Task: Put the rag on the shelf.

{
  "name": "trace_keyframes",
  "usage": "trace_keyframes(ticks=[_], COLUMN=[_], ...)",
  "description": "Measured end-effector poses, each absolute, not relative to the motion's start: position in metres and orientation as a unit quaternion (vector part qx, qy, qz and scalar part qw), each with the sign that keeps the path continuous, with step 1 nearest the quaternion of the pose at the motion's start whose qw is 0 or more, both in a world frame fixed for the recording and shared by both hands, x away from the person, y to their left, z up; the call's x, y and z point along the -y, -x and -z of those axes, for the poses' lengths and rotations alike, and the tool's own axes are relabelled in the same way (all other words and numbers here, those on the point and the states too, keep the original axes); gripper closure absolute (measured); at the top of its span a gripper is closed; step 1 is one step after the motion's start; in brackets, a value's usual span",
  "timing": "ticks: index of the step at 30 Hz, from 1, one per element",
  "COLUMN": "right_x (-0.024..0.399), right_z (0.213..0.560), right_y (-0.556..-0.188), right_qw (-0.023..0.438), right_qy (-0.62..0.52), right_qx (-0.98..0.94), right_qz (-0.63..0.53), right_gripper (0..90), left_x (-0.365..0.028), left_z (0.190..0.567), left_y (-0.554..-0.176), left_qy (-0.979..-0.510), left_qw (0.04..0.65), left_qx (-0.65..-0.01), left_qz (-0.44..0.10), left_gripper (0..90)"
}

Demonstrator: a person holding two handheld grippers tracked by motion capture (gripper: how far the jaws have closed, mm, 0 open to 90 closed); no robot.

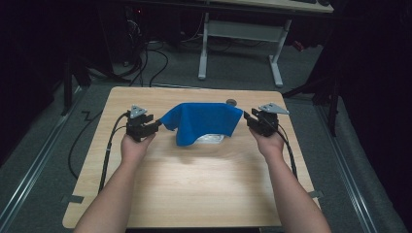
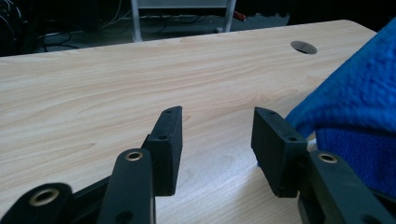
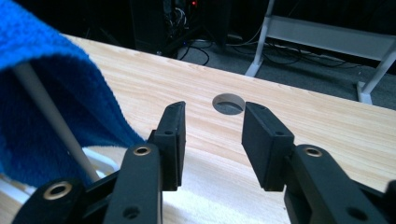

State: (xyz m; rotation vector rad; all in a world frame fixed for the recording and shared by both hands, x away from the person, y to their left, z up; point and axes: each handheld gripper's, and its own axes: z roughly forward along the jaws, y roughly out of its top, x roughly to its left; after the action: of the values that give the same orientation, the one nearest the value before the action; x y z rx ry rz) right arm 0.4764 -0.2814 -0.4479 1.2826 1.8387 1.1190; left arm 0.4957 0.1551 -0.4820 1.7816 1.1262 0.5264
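A blue towel (image 1: 201, 121) hangs draped over a white rack (image 1: 212, 138) near the back middle of the wooden table (image 1: 194, 179). My left gripper (image 1: 156, 125) sits just left of the towel's edge, open with nothing between its jaws. In the left gripper view the blue towel (image 2: 355, 116) touches the outside of the right-hand jaw of the left gripper (image 2: 217, 140). My right gripper (image 1: 248, 119) is at the towel's right edge, open and empty. In the right gripper view the towel (image 3: 42, 107) hangs over a white rod (image 3: 51, 121), left of the right gripper (image 3: 212, 135).
A round cable hole (image 1: 231, 102) is cut in the table behind the towel, also visible as the hole (image 3: 228, 103) ahead of the right jaws. A white desk frame (image 1: 240, 43) stands on the floor beyond the table. Cables (image 1: 109, 150) trail from both grippers.
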Motion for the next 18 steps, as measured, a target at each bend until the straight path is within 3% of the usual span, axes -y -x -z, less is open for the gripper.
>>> trace_keyframes(ticks=[10,18], right_x=[0.284,0.281], right_z=[0.442,0.438], right_y=[-0.451,-0.405], right_qw=[0.319,0.327], right_qy=[-0.472,-0.438], right_qx=[-0.702,-0.713], right_qz=[-0.428,-0.440], right_gripper=[53.1,46.0], left_x=[-0.167,-0.178], left_z=[0.487,0.495], left_y=[-0.475,-0.427], left_qy=[-0.726,-0.729], left_qw=[0.471,0.480], left_qx=[-0.456,-0.449], left_qz=[-0.208,-0.190], left_gripper=[52.3,51.1])
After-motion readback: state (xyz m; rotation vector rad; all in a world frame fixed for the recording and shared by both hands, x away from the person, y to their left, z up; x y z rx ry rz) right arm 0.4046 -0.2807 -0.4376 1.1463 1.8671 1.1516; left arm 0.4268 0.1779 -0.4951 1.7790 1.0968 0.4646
